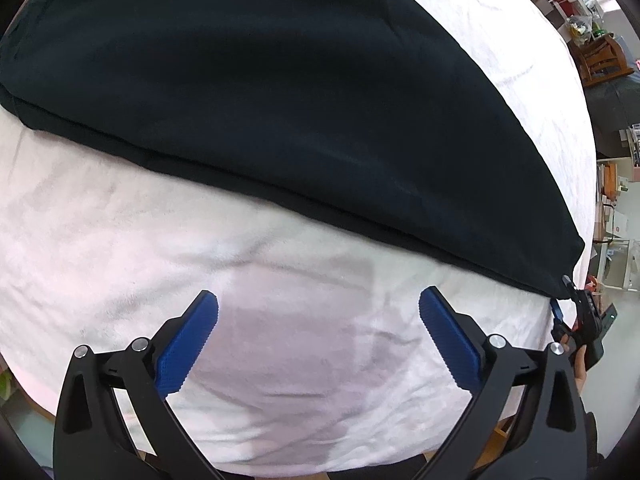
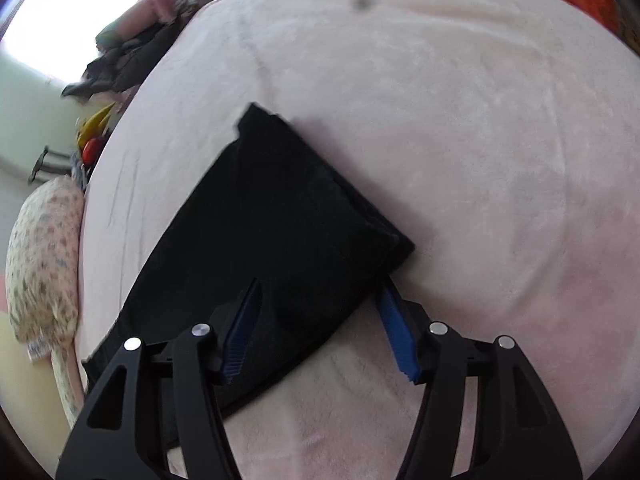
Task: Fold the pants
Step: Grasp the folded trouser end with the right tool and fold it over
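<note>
The black pants (image 1: 280,92) lie folded flat on the bed (image 1: 100,240), ahead of the left tool (image 1: 318,308), whose jaws stand wide and empty over bare blanket, apparently clear of the work. The right tool (image 2: 320,300) straddles the pants' near corner, jaws part open, pads not visibly pressing; likely placed to take that corner for a further fold.

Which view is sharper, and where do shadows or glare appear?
Left wrist view: sharper; the left gripper casts a grey shadow on the pink blanket. Right wrist view: motion-blurred; a window glares at top left; black pants show no detail.
</note>
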`<state>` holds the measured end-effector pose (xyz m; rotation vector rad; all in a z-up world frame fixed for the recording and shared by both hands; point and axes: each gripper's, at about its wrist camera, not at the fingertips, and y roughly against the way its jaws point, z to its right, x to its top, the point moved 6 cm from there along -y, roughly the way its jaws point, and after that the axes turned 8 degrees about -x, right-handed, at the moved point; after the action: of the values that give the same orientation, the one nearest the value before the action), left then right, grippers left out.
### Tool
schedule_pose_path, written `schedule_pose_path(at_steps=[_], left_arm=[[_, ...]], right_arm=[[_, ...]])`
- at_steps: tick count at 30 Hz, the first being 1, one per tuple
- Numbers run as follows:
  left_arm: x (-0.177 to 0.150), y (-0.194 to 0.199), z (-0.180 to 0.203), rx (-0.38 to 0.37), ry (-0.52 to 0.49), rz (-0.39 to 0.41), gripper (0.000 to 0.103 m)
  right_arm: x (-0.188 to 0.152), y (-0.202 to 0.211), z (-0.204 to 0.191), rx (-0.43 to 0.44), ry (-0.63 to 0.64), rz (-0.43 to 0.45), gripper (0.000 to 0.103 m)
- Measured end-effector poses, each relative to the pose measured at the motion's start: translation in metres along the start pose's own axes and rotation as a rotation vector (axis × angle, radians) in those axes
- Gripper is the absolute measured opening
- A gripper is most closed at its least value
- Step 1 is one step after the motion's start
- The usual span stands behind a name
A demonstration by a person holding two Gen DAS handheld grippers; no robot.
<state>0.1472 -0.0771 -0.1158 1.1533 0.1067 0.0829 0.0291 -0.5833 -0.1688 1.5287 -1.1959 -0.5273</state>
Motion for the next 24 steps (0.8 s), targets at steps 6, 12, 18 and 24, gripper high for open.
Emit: schedule_pose_path(at_steps=[6,12,18,24], left_arm=[[-0.001,-0.002,-0.005,0.0,0.008,-0.003,0.102],[-0.003,0.002,-0.011,0.0,0.023,0.008,0.102],[-0.004,0.015,-0.031,-0.028,0.059,0.017,0.102],[-0.007,0.026,-0.049,-0.046,0.087,0.039,0.102]], right_arm=[[0.006,-0.003,0.019,0.141,-0.222,-0.003,0.009],[0.011,0.032,-0.011,0.275,-0.18,0.061,0.008],[0.009,0.072,-0.108,0.437,0.067,0.054,0.008],[-0.03,0.09,-0.228,0.595,0.309,-0.006,0.008]])
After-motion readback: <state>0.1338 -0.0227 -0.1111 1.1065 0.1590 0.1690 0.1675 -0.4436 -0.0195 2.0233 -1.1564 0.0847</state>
